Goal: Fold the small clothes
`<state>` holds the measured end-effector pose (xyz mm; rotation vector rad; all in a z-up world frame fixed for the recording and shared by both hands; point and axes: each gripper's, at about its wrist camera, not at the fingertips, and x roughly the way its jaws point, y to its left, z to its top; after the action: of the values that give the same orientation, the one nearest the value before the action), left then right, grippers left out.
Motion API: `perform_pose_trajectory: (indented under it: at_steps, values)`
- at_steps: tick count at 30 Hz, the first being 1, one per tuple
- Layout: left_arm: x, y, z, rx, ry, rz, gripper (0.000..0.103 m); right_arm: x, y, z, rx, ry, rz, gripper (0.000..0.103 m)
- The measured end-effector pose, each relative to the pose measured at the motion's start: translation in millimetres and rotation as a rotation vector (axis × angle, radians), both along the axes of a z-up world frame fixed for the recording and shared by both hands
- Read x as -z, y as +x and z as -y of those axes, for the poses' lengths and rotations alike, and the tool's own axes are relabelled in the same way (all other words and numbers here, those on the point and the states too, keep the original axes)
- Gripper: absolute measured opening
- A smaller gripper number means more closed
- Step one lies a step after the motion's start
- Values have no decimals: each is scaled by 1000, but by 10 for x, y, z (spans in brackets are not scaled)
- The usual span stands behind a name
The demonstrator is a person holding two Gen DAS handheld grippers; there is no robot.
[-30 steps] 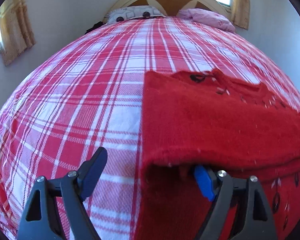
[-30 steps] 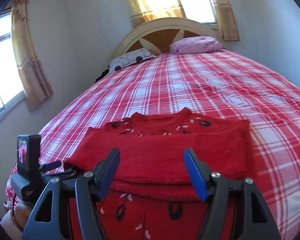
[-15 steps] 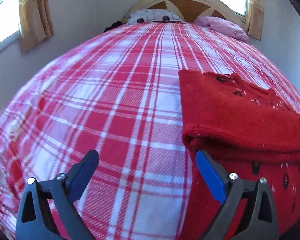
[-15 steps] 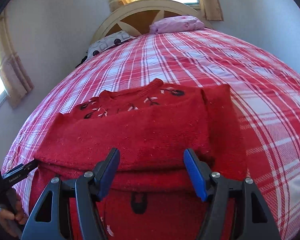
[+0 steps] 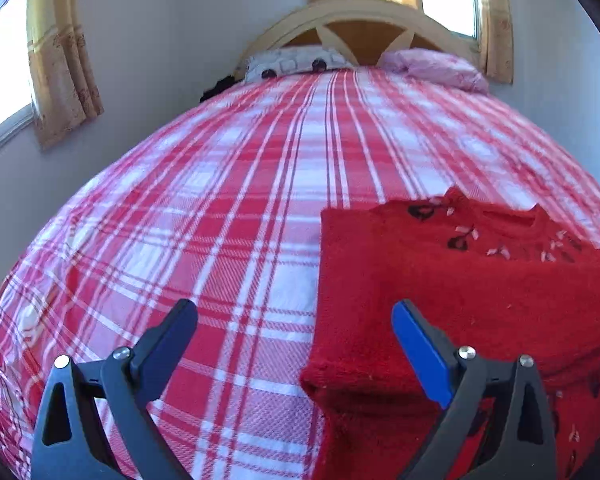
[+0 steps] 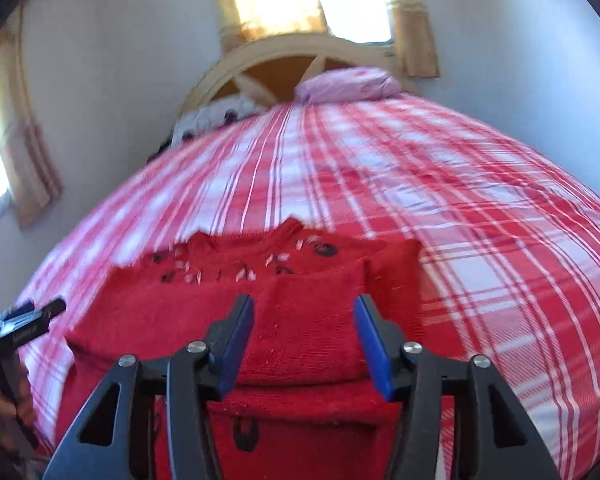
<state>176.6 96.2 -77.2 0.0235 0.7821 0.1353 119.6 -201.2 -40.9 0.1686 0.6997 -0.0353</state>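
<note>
The left tool [image 5: 294, 330] has let go of the red sweater [image 5: 460, 292] and backed off, spread wide and empty. The right tool [image 6: 304, 332] has just been narrowing — nothing between its pads — above the sweater, which lies folded on the bed [image 5: 228, 208]. That fold looks done.

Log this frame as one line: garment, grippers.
red sweater: sleeves folded in, flat on plaid bedspread | left gripper: open, empty | right gripper: open, closing, empty

Bedroom in a home: a bed [image 5: 260, 208] under a red-and-white plaid cover, an arched cream wooden headboard [image 5: 364, 20], a patterned white pillow [image 5: 296, 65] and a pink pillow [image 5: 432, 68] at its head, plain pale walls [image 5: 160, 40], and tan curtains [image 5: 60, 64] beside sunlit windows [image 5: 0, 68].
</note>
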Motion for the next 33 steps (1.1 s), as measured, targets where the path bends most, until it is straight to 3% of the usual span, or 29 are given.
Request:
perform_pose_trajectory:
  at_steps: [3, 5, 10, 13, 17, 20, 26, 33]
  values:
    - [239, 40, 13, -20, 4, -74, 100, 291, 173, 18, 16, -41, -97, 48]
    - [283, 9, -52, -31, -49, -75, 101, 364, 199, 28, 9, -76, -90, 46]
    - [269, 46, -93, -22, -73, -105, 103, 370, 303, 37, 13, -87, -105, 47]
    - [176, -78, -74, 24, -35, -87, 103, 277, 221, 60, 6, -50, -91, 47]
    - [47, -387, -174, 104, -10, -32, 103, 0, -285, 116, -12, 35, 21, 50]
    - [-13, -643, -312, 161, -28, -10, 103, -108, -658, 199, -30, 63, 45, 55]
    - [-16, -1058, -463, 260, -56, -30, 103, -48, -1260, 412, -40, 142, -14, 55]
    - [118, -1470, -447, 342, -15, -90, 103, 99, -1839, 433, -87, 112, -98, 55]
